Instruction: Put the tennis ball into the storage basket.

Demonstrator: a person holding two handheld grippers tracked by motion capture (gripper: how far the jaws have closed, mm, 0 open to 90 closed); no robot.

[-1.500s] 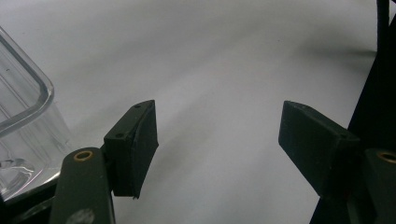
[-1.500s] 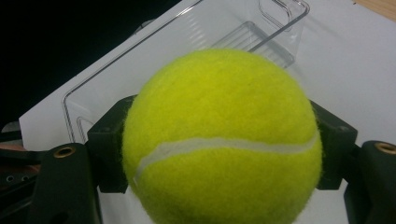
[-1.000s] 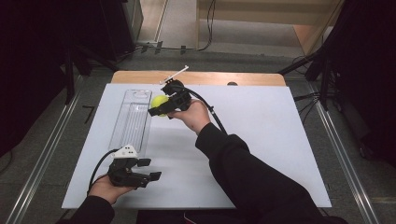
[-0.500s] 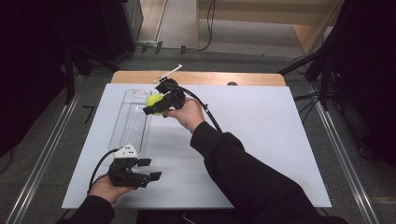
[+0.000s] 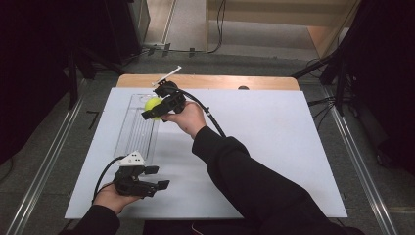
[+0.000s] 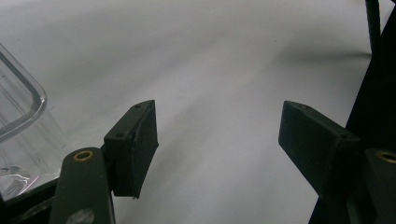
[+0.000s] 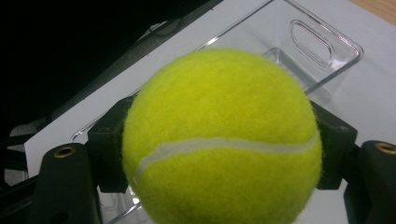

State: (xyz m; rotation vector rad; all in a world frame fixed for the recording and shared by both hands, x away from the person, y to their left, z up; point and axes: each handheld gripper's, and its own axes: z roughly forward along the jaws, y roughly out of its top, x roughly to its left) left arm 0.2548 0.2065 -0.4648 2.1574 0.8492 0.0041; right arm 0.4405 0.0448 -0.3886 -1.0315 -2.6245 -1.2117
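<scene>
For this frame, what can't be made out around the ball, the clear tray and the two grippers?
- Right gripper view: the yellow-green tennis ball hides most of the clear plastic tray floor behind it.
- Left gripper view: the tray is cut off by the left edge.
- High view: the right gripper fingers' contact with the ball is too small to judge.

My grippers are all black: the left gripper (image 5: 155, 185) has a grey three-cornered plate (image 5: 133, 158) on top and blocky rectangular pads (image 6: 136, 144), brass-ringed screw holes below them. A black cable (image 5: 205, 111) trails off the right gripper (image 5: 151, 116). I'm wearing black sleeves (image 5: 254, 181).
</scene>
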